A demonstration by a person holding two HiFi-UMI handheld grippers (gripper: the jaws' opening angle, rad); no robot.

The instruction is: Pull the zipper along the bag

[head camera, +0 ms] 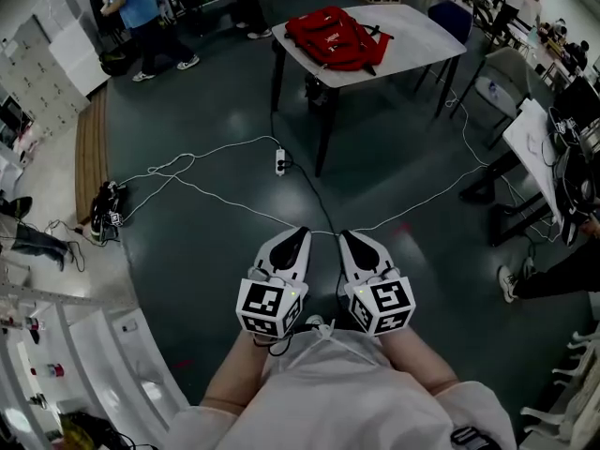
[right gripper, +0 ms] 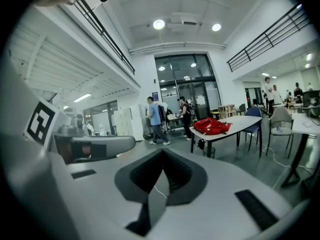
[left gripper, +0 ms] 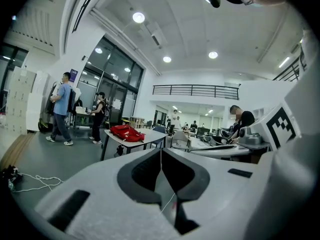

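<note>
**Red bag far from both tongs**

The red bag (head camera: pixel 330 37) lies on the white table (head camera: pixel 412 36), well apart from both tongs. The left tongs (head camera: pixel 298 232) and right tongs (head camera: pixel 349 236) sit side by side, low over the dark floor (head camera: pixel 394 148). Each is pinched tight with nothing inside. Only the head view shows a white plug strip (head camera: pixel 279 162) on the floor. Only the gripper views show the ceiling lights (left gripper: pixel 138 17) and glass doors (right gripper: pixel 185 84).

A white power strip (head camera: pixel 279 162) lies on the dark floor (head camera: pixel 394 176), with white cables (head camera: pixel 244 204) trailing across it. A white surface (head camera: pixel 412 36) stands beyond. At the far left, a person in a blue shirt (head camera: pixel 136 0) is near white lockers (head camera: pixel 39 75).
</note>
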